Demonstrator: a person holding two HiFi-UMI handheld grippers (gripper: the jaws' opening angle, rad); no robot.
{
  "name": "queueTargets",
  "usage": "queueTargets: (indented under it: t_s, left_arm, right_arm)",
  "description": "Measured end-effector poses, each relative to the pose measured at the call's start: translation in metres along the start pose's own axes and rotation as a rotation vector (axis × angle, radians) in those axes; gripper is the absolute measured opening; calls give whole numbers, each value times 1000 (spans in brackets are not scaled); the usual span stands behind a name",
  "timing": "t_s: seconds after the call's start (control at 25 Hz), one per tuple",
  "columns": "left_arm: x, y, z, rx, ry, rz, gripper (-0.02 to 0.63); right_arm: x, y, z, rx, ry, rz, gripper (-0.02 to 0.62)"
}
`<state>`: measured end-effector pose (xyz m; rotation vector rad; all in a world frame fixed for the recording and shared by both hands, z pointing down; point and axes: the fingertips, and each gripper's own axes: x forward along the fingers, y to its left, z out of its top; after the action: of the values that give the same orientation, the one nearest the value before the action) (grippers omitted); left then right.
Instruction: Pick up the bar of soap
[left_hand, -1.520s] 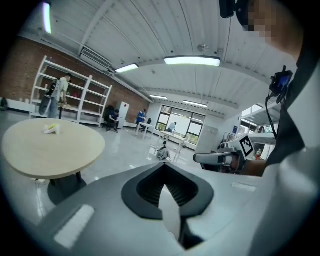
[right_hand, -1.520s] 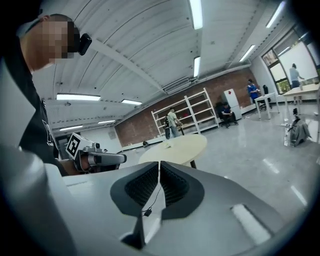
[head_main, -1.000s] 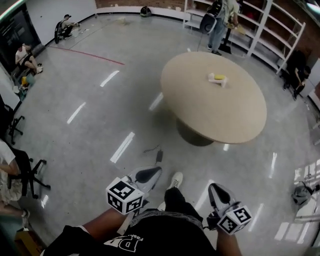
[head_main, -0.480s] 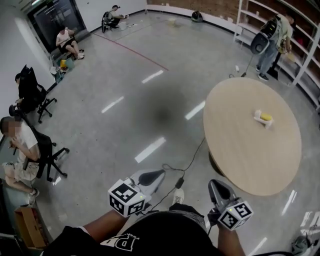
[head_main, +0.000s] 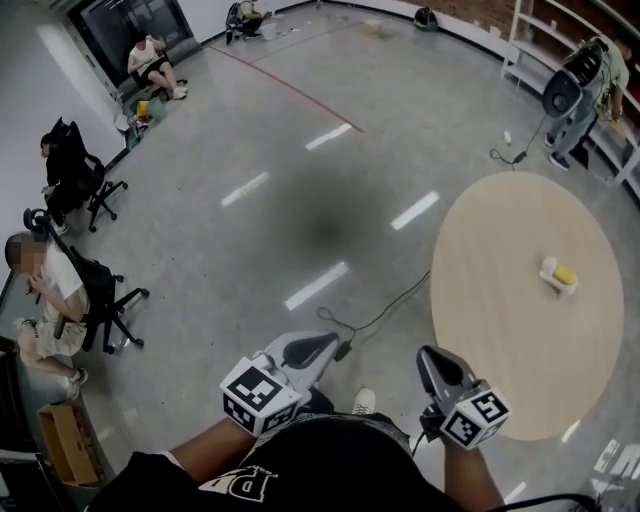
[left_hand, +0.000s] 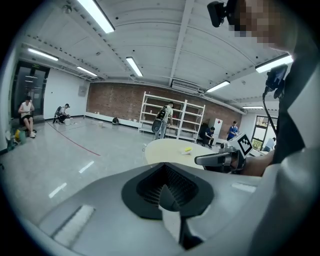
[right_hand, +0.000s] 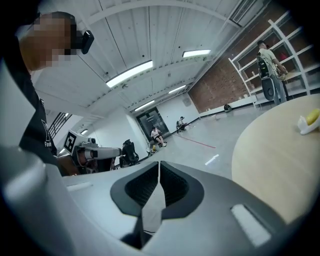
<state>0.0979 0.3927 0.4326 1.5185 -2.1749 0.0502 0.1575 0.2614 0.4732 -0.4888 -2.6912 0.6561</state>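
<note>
Grey polished floor fills most of the head view. Round beige wooden table sits at the right middle of the frame, running to the right edge. Left gripper and right gripper are low at bottom centre, close to the body and over bare floor. Both have their jaws pressed together with nothing between them, and both are well apart from the table's load.

Small white soap dish is on the tabletop toward its far right side. The yellow bar of soap rests in it, at the right middle of the frame.

Handling, as a judgement: the bar looks light and rigid, but smooth and likely slick, so it could squirt out of a hard pinch. Best hold is across the narrow sides at mid-length, with moderate force. The dish is loose and may shift or lift along with the bar.

Versus a second ago: the table was at top centre of the head view with the soap in the upper middle; now both sit far right. Seated people on office chairs now show at the left. The grippers are in the same low spot, still closed.
</note>
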Motion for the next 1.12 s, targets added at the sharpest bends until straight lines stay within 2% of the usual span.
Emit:
queueTargets:
  t_s: [0.28, 0.44, 0.56, 0.68, 0.8, 0.92, 1.12]
  left_arm:
    - [46, 98, 26, -11, -36, -73, 6]
    - [60, 185, 43, -40, -46, -136, 6]
    - [63, 249, 78, -49, -69, -181, 6]
    - [68, 308, 106, -12, -79, -215, 6]
    - [79, 360, 115, 7, -58, -227, 6]
    - [95, 384, 120, -3, -47, -266, 6]
    - [126, 392, 145, 10, -53, -334, 6]
  right_arm:
    - [91, -50, 19, 24, 32, -94, 17]
    - [170, -55, 43, 12, 35, -170, 17]
    - [226, -49, 81, 24, -7, -216, 17]
    - [275, -45, 110, 2, -29, -250, 17]
    - [312, -49, 123, -6, -25, -291, 17]
    - [331, -59, 126, 10, -22, -334, 17]
    - [352, -82, 136, 31, -24, -363, 17]
